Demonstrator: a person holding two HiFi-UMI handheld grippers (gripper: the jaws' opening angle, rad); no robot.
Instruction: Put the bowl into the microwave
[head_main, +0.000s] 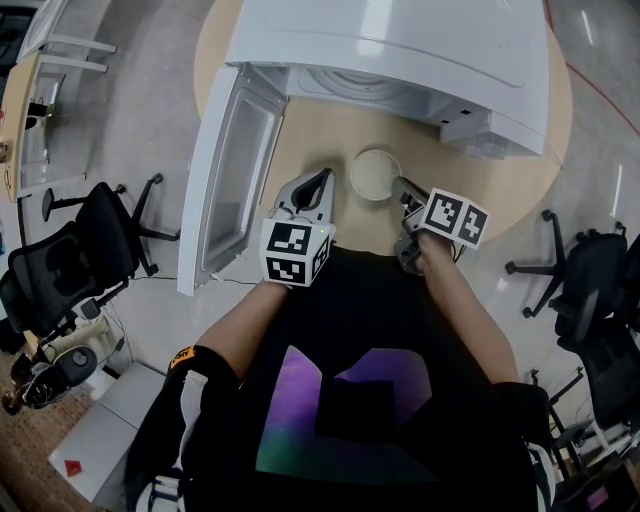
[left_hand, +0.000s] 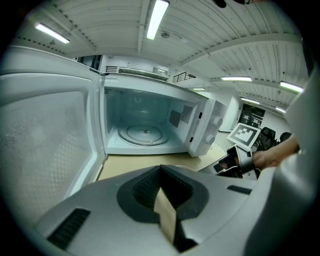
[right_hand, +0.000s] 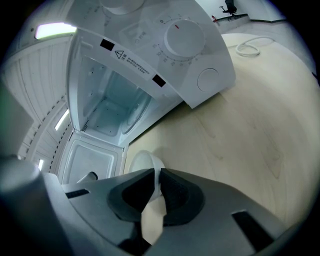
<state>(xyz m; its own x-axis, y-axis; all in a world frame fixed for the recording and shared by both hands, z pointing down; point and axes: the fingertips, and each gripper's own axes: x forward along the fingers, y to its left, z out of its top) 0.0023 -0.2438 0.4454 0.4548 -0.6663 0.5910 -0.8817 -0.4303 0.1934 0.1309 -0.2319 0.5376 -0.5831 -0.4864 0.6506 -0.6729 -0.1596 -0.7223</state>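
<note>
A small white bowl (head_main: 375, 173) sits on the round wooden table (head_main: 520, 180) just in front of the white microwave (head_main: 400, 50). The microwave's door (head_main: 225, 180) hangs open to the left, and the cavity with its glass turntable (left_hand: 145, 134) holds nothing. My right gripper (head_main: 403, 185) is at the bowl's right side. In the right gripper view the bowl (right_hand: 141, 162) has its rim pinched between the jaws of that gripper (right_hand: 156, 172). My left gripper (head_main: 326, 176) hovers left of the bowl, shut and holding nothing, and points at the open cavity (left_hand: 160, 170).
Black office chairs stand on the floor at the left (head_main: 80, 250) and at the right (head_main: 590, 280) of the table. A white cable loop (right_hand: 248, 49) lies on the table beside the microwave. The open door blocks the table's left side.
</note>
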